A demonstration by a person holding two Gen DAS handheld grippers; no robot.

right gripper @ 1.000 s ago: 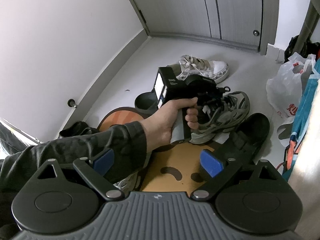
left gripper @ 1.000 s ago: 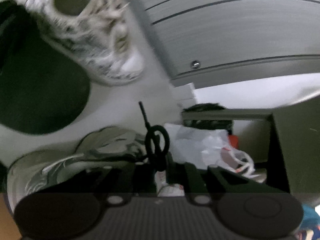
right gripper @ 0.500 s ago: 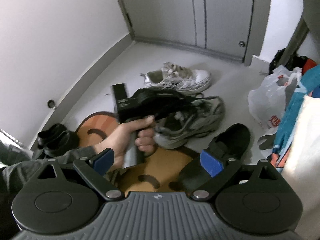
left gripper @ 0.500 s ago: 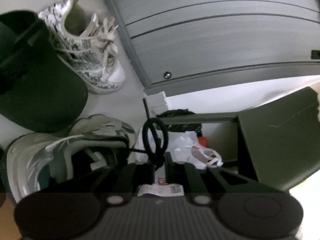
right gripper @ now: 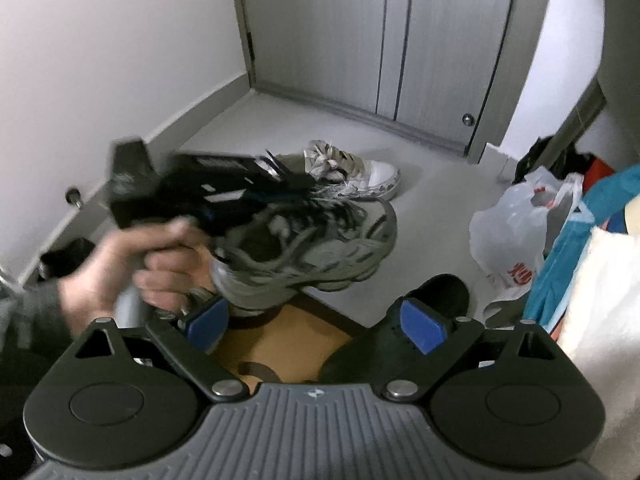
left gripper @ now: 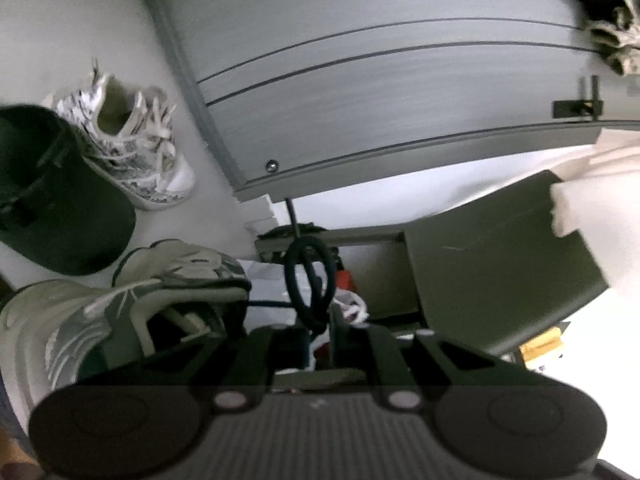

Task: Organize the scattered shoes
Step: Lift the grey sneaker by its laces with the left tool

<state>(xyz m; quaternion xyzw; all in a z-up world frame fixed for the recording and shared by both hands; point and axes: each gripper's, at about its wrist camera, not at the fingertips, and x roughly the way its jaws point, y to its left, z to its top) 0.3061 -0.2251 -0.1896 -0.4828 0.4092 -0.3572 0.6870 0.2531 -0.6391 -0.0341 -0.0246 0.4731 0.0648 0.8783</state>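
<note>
A grey mesh sneaker (right gripper: pixel 320 248) hangs tilted above the floor, and my left gripper (right gripper: pixel 296 184), held by a hand (right gripper: pixel 132 264), is shut on it. In the left wrist view the sneaker (left gripper: pixel 120 312) sits low left, with a black cord loop (left gripper: pixel 308 276) sticking out past the left gripper (left gripper: pixel 316 328). A white patterned sneaker (right gripper: pixel 360 172) lies on the floor behind it, near the closet. A black shoe (right gripper: pixel 440 292) rests just beyond my right gripper (right gripper: pixel 316 320), which is open with nothing between its blue pads (right gripper: pixel 424 324).
An orange mat (right gripper: pixel 292 340) lies under the right gripper. Grey closet doors (right gripper: pixel 400 40) close the far end. A white plastic bag (right gripper: pixel 508 224) and blue and cream bags (right gripper: pixel 580 248) crowd the right side. More black shoes (right gripper: pixel 64 256) sit by the left wall.
The left gripper has lifted the grey sneaker off the floor and swung it up and toward the right. The right gripper stayed open and has tilted up slightly.
</note>
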